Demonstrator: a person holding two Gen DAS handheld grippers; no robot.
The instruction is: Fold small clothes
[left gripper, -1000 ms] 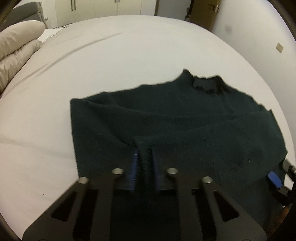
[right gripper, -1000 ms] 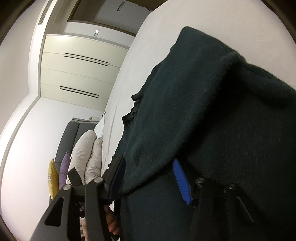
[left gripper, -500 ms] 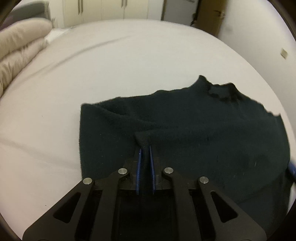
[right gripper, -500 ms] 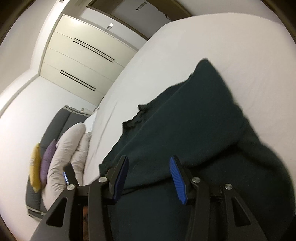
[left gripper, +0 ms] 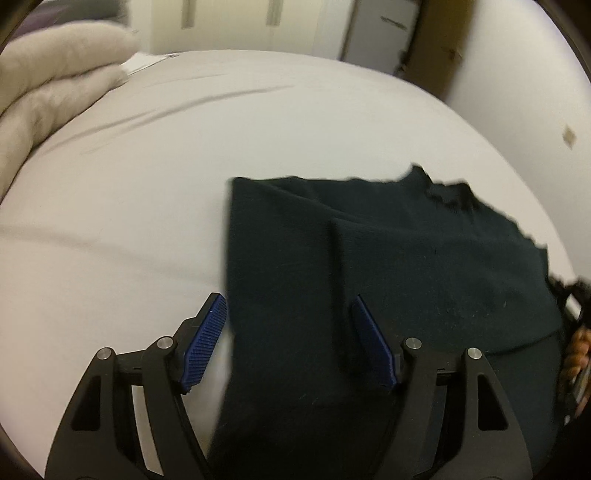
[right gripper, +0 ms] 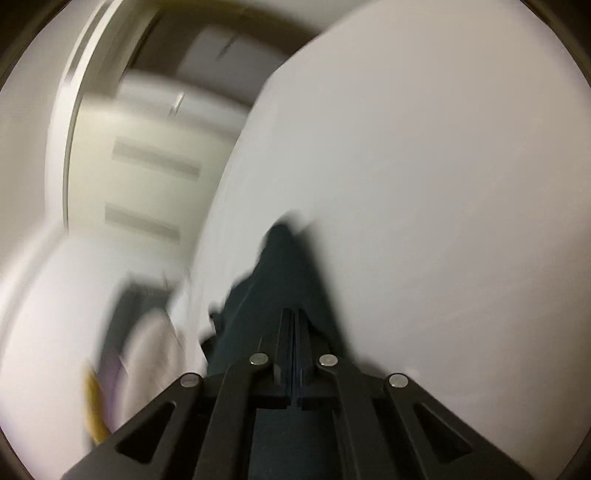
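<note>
Clearly, your dark green garment [left gripper: 388, 280] lay spread on the white bed sheet [left gripper: 184, 177], toward its near right part, with one flap already turned over so a straight fold edge ran down its middle. It looked like a thick, fuzzy knit or fleece with a scalloped trim at the far neckline, soft enough to slump wherever it was not supported. Your left gripper [left gripper: 291, 343] stood released, its ribbed blue pads [left gripper: 205, 341] spread wide, one over the bare sheet and the other over the cloth, gripping nothing. Your right gripper [right gripper: 293, 350] was clenched, its tips pressed together over the garment; whether cloth was actually caught between them, the blurred view did not let you tell. That blur was your main risk: the right wrist view was smeared, so the gripper was probably moving fast, and a quick swing with fabric pinched could have dragged the whole piece across the smooth sheet and undone the fold. With only one side possibly held, the heavy knit could also have twisted or bunched unevenly. A puffy beige duvet [left gripper: 48, 92] was rolled at the far left of the bed, well apart from the garment, and pale wardrobe doors [left gripper: 229, 22] stood beyond.
</note>
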